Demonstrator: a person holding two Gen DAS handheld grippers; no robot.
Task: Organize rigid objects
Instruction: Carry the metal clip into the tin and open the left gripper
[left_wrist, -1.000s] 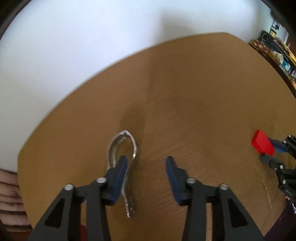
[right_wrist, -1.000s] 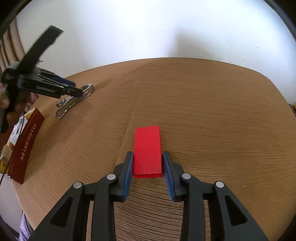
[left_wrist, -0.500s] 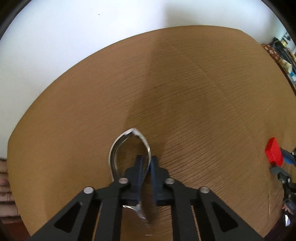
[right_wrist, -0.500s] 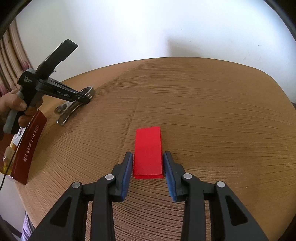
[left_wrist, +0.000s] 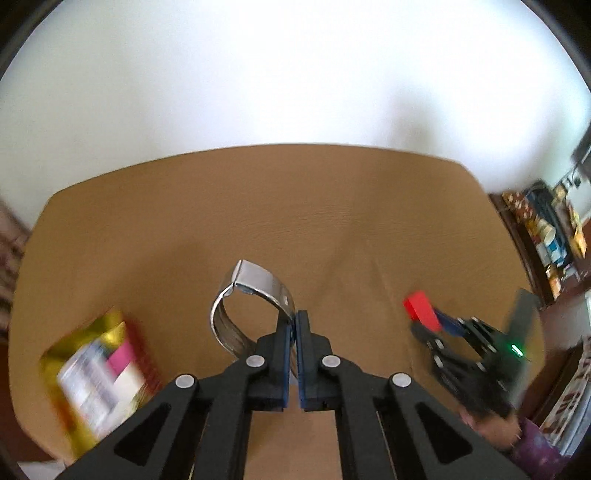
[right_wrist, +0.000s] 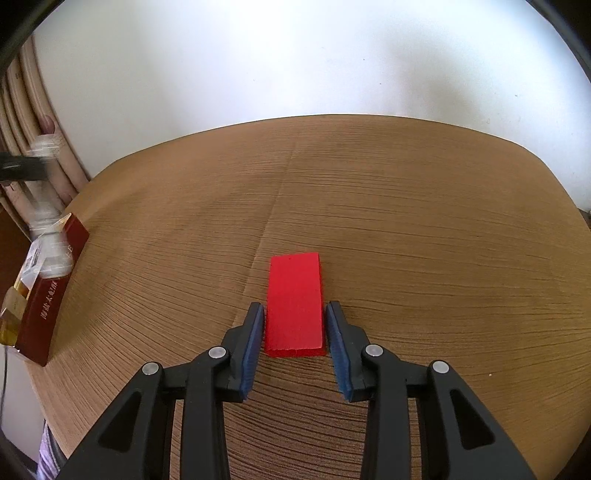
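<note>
My left gripper (left_wrist: 296, 325) clamps the metal clip (left_wrist: 251, 295) (lifted to relocate) | my right gripper (right_wrist: 295, 325) brackets the red block (right_wrist: 294, 302), jaws apart, ready to squeeze.

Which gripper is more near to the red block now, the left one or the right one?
Right. The right gripper has the red block between its fingers; any contact is unclear. The left gripper is off to the side, shut on the metal clip.
</note>
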